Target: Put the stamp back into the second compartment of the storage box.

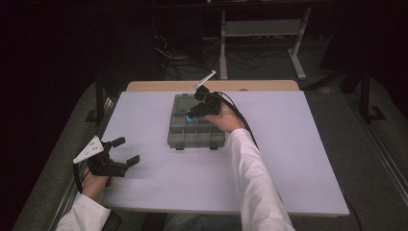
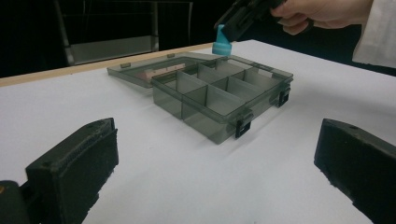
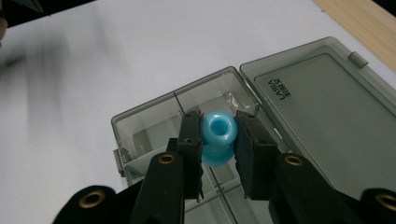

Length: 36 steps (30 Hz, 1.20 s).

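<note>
Left gripper [image 1: 126, 150]: rests low at the near left corner of the white table [image 1: 298, 159], held by the left hand [image 1: 95, 185]. Jaws wide apart, nothing between them; in the left gripper view the two black pads [image 2: 77, 170] stand far to either side with bare table between.

Centre: grey translucent compartment box [image 1: 197, 130], lid [image 1: 185, 102] thrown fully open and lying flat on the far side. Dividers split the tray into several cells; two dark latches on the near wall.

Right gripper [image 1: 191, 116]: held by the right hand [image 1: 223, 118], white sleeve [image 1: 252, 178], tilted down over the far row of the box. Jaws clamped on a blue spool-shaped piece [image 3: 217, 135], one pad on each side, its open bore facing the camera. The piece hangs above a far corner cell next to the lid hinge, clear of the walls as seen in the left gripper view.
</note>
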Motion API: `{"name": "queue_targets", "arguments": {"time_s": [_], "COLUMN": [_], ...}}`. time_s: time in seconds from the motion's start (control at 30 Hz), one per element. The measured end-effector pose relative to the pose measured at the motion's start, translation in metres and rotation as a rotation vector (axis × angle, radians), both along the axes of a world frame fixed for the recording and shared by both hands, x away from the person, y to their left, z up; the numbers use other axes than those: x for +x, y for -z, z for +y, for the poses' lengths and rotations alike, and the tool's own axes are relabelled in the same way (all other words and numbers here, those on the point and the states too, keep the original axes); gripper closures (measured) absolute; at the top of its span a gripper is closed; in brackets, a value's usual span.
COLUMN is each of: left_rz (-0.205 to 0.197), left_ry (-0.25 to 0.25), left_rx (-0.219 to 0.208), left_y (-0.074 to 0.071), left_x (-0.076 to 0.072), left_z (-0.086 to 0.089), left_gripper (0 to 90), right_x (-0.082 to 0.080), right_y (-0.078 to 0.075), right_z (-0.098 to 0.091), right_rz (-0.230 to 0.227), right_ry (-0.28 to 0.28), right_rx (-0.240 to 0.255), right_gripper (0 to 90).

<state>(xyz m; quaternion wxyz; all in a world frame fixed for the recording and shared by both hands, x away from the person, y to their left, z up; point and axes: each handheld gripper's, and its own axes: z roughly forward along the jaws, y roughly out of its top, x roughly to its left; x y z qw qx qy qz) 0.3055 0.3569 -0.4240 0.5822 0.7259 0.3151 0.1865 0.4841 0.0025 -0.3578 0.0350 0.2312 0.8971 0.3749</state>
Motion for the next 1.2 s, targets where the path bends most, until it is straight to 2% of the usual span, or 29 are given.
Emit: {"name": "queue_targets", "arguments": {"time_s": [0.2, 0.23, 0.37, 0.4, 0.5, 0.53, 0.6, 0.67, 0.7, 0.77, 0.8, 0.83, 0.93, 1.03, 1.07, 1.1, 1.2], "left_rz": [0.007, 0.005, 0.003, 0.005, 0.004, 0.005, 0.004, 0.006, 0.005, 0.004, 0.0, 0.0, -0.001, -0.001, 0.0, -0.001, 0.003], "left_ry": [0.002, 0.002, 0.004, 0.0, 0.003, 0.001, 0.001, 0.0, 0.002, 0.001, 0.004, 0.003, 0.001, 0.004, 0.001, 0.001, 0.003], "left_rx": [-0.012, -0.012, 0.004, -0.015, -0.008, -0.014, -0.013, -0.014, -0.003, -0.015, 0.0, -0.004, -0.015, -0.001, -0.015, -0.014, -0.004], "left_y": [0.0, 0.0, 0.0, 0.0, 0.0, 0.0, 0.0, 0.0, 0.0, 0.0, 0.0, 0.0, 0.0, 0.0, 0.0, 0.0, 0.0], "left_x": [0.0, 0.0, 0.001, 0.001, 0.001, 0.001, 0.001, 0.001, 0.001, 0.001, 0.001, 0.001, 0.001, 0.001, 0.001, 0.001, 0.0], "left_z": [-0.002, -0.002, 0.0, -0.002, -0.001, -0.002, -0.001, -0.001, -0.001, -0.001, 0.0, 0.0, -0.001, 0.0, -0.001, -0.001, -0.001], "left_gripper": [0.0, 0.0, 0.0, 0.0, 0.0, 0.0, 0.0, 0.0, 0.0, 0.0, 0.0, 0.0, 0.0, 0.0, 0.0, 0.0, 0.0], "right_x": [0.006, 0.006, 0.01, 0.01, 0.012, 0.014, 0.015, 0.018, 0.018, 0.017, 0.016, 0.014, 0.013, 0.011, 0.009, 0.005, 0.001], "right_y": [0.01, 0.012, 0.017, 0.019, 0.022, 0.024, 0.026, 0.029, 0.029, 0.029, 0.029, 0.027, 0.023, 0.019, 0.017, 0.015, 0.012], "right_z": [0.003, 0.005, 0.007, 0.007, 0.008, 0.008, 0.007, 0.006, 0.006, 0.003, 0.001, -0.002, -0.009, -0.017, -0.018, -0.02, -0.026], "right_rz": [-0.001, 0.016, 0.006, 0.004, 0.012, 0.001, 0.017, 0.032, 0.081, 0.065, 0.079, 0.097, 0.087, 0.04, 0.031, 0.045, 0.044], "right_ry": [0.01, 0.023, 0.023, 0.022, 0.042, 0.038, 0.049, 0.062, 0.081, 0.091, 0.098, 0.113, 0.119, 0.115, 0.117, 0.128, 0.128], "right_rx": [0.003, 0.004, -0.002, 0.001, -0.016, -0.017, -0.008, 0.006, 0.019, 0.017, 0.031, 0.06, 0.073, 0.075, 0.077, 0.095, 0.104], "right_gripper": [71.4, 71.4, 71.4, 71.4, 71.4, 71.4, 70.6, 56.1, 51.0, 43.1, 39.8, 35.0, 25.6, 16.2, 14.5, 12.5, 7.5]}}
